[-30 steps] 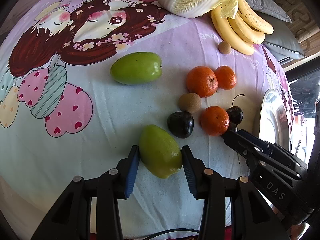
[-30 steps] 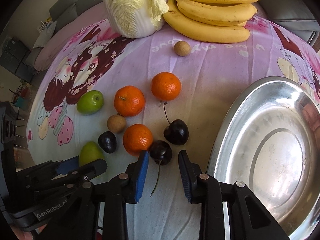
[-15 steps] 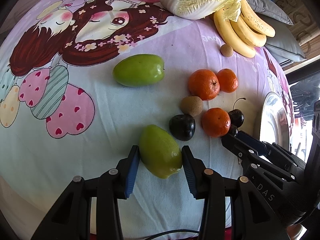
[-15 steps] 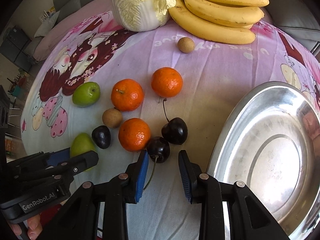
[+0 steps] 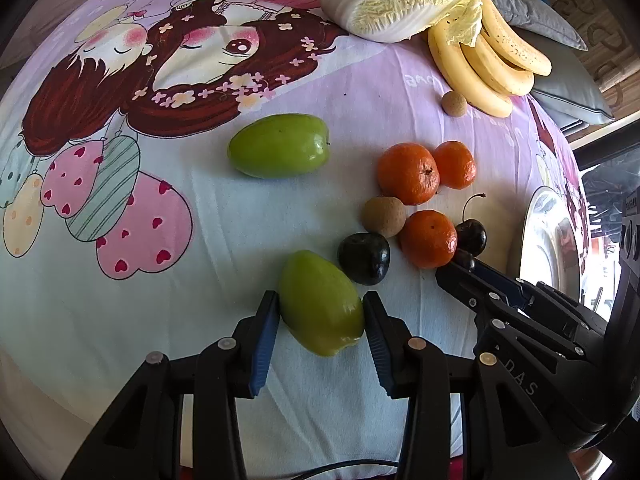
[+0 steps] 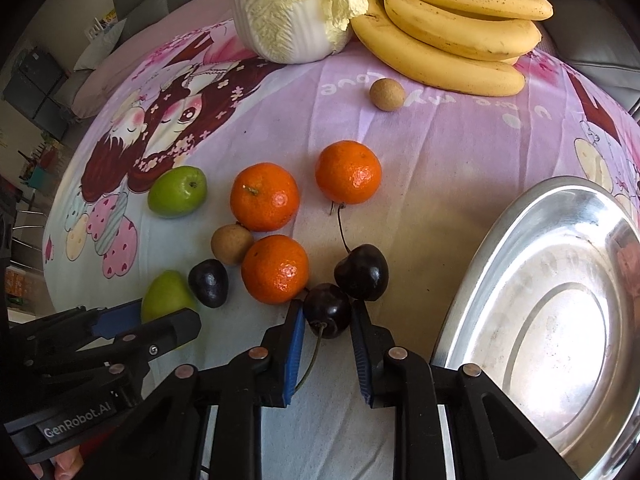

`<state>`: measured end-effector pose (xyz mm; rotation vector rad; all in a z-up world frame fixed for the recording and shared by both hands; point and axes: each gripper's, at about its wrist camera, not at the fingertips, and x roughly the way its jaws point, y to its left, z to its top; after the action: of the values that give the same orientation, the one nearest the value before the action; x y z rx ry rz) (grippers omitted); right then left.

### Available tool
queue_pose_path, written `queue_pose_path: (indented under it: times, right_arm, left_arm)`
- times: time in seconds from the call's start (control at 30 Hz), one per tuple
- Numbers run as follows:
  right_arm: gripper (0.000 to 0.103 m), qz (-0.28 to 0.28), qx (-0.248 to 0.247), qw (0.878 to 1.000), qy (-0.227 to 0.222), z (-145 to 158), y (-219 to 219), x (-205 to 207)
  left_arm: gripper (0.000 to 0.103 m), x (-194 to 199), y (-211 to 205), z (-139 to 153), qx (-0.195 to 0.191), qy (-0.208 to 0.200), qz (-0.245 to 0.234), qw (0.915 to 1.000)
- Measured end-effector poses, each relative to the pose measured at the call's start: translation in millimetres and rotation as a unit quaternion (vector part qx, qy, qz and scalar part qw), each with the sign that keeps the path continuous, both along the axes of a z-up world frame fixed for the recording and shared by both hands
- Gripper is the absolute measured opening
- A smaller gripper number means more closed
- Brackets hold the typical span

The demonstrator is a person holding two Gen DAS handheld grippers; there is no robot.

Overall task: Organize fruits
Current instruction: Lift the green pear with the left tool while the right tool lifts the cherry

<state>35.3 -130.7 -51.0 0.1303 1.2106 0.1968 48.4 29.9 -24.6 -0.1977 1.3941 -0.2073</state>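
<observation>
My left gripper [image 5: 320, 320] is shut on a green fruit [image 5: 320, 304] that rests on the cloth; its pads touch both sides. My right gripper [image 6: 324, 320] has its jaws around a dark cherry [image 6: 326, 312], pads touching or nearly touching it. A second cherry [image 6: 362, 272] lies just beyond. Three oranges [image 6: 275, 269] [image 6: 264, 196] [image 6: 348, 171], a brown round fruit [image 6: 231, 243], a dark plum [image 6: 209, 283] and another green fruit [image 6: 178, 191] lie on the cartoon cloth. A steel tray [image 6: 500, 232] is at the right.
A cabbage [image 6: 296, 8], a bunch of bananas [image 6: 452, 32] and a small brown fruit [image 6: 386, 94] lie at the far side. Grey cushions [image 5: 568, 92] are behind the bananas. The left gripper's body [image 6: 100, 344] shows low left in the right wrist view.
My right gripper moved forward so the near cherry now sits between its pads. My left gripper stays on the green fruit, its pads now against it.
</observation>
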Motion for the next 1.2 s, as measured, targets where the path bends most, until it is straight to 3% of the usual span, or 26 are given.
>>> queue_pose_path:
  times: [0.77,1.2]
  right_arm:
    - [0.024,-0.024,0.024,0.999,-0.041,35.7,-20.8,-19.3]
    - [0.024,-0.061,0.029,0.996,-0.056,47.8,-48.3,-27.1]
  left_arm:
    - [0.043,16.8,-9.2,28.6,0.007,-0.009,0.038,0.9992]
    - [0.042,29.1,-47.5,43.8,0.016,-0.01,0.019,0.9997]
